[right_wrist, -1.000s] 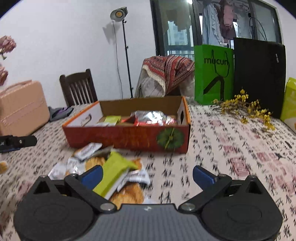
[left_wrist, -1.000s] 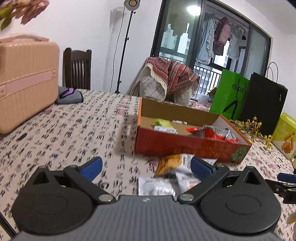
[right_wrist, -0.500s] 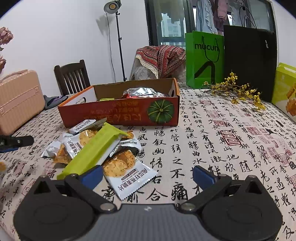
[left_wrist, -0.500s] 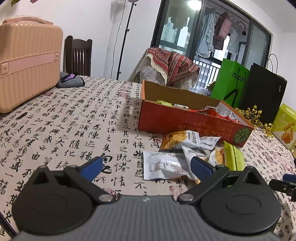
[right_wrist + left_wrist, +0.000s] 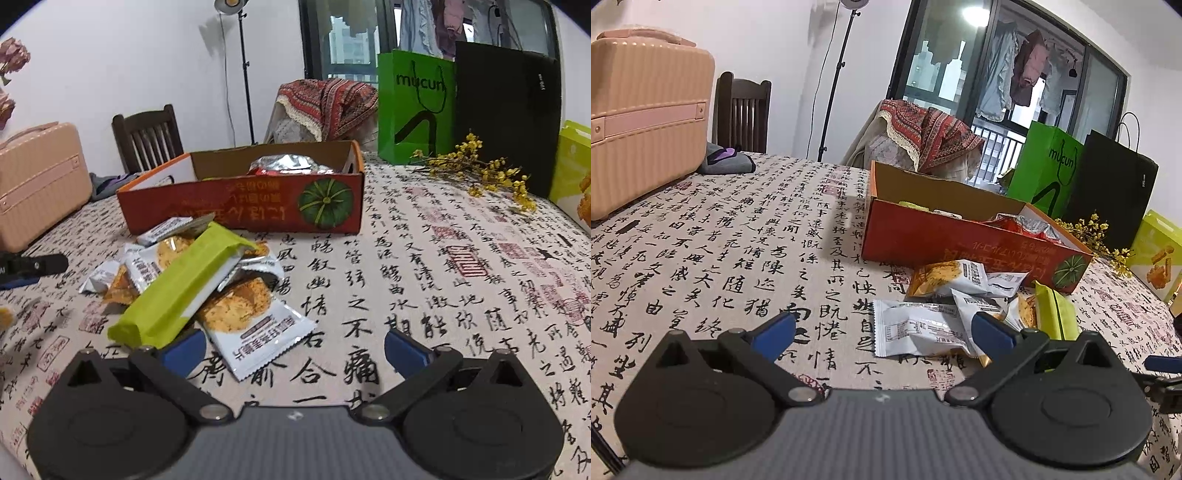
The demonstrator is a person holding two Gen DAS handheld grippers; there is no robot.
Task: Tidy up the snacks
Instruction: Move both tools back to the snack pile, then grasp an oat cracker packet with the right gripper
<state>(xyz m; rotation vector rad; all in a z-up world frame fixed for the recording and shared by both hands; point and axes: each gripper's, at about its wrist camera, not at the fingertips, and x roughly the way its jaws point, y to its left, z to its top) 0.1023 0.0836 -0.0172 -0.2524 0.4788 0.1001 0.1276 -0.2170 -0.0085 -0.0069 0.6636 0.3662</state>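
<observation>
We hold our left gripper (image 5: 882, 332) and right gripper (image 5: 295, 347) wide apart, empty, near snack packets (image 5: 236, 306); far green bag (image 5: 415, 107) reads "mucun".

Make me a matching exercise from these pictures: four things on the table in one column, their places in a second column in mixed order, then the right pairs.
Things:
1. green bar
2. silver packet
3. yellow flowers
4. pink case

Places:
A. in front of the black bag
B. inside the red box
C. at the table's left edge, seen from the right gripper
D. on top of the loose snack pile

Pairs: 1-D, 2-B, 3-A, 4-C
</observation>
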